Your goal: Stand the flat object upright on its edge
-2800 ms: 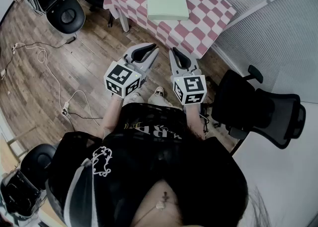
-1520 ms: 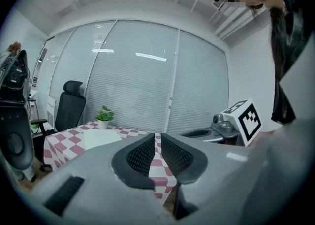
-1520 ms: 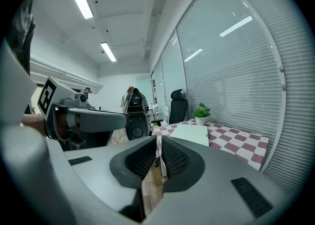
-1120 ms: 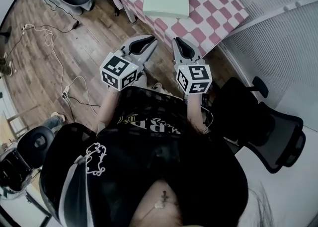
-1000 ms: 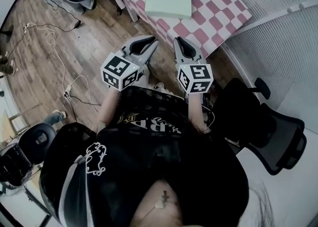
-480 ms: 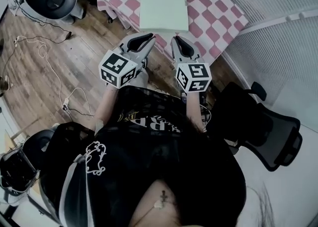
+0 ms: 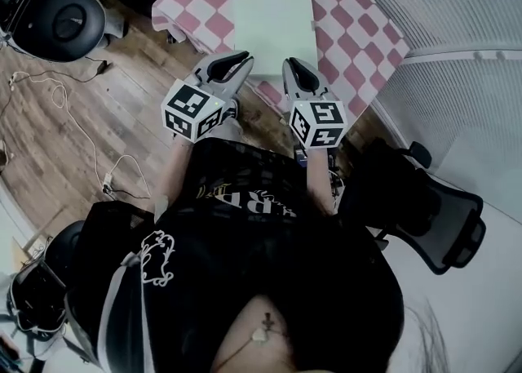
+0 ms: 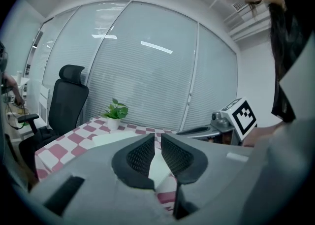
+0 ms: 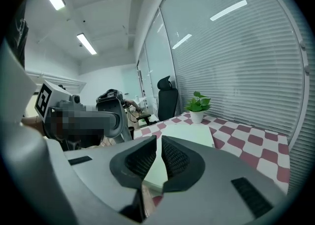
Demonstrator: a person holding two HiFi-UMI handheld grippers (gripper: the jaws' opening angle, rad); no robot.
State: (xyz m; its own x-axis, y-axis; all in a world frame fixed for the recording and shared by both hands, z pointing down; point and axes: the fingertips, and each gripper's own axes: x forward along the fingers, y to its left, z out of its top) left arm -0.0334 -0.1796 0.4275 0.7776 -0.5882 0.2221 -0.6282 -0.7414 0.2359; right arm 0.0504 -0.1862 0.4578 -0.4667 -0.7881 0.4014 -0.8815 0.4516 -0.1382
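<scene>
A pale green flat object (image 7: 273, 24) lies flat on the table with the red-and-white checked cloth (image 7: 351, 45). Both grippers hover side by side above the table's near edge, just short of the object. The left gripper (image 7: 241, 58) is shut with nothing in it, and so is the right gripper (image 7: 290, 64). In the left gripper view the shut jaws (image 8: 157, 138) point at the flat object (image 8: 115, 138), with the right gripper (image 8: 216, 124) beside them. In the right gripper view the shut jaws (image 9: 159, 140) point at the object (image 9: 189, 133).
A small potted plant (image 8: 116, 113) stands at the table's far end by the blinds. Black office chairs stand at the top left (image 7: 61, 16) and the right (image 7: 428, 212). Cables (image 7: 69, 114) trail over the wooden floor. A glass wall with blinds (image 7: 457, 4) runs along the right.
The person has stepped closer to the table, so both grippers now hang over its near edge by the flat object. Both jaws have stayed shut.
</scene>
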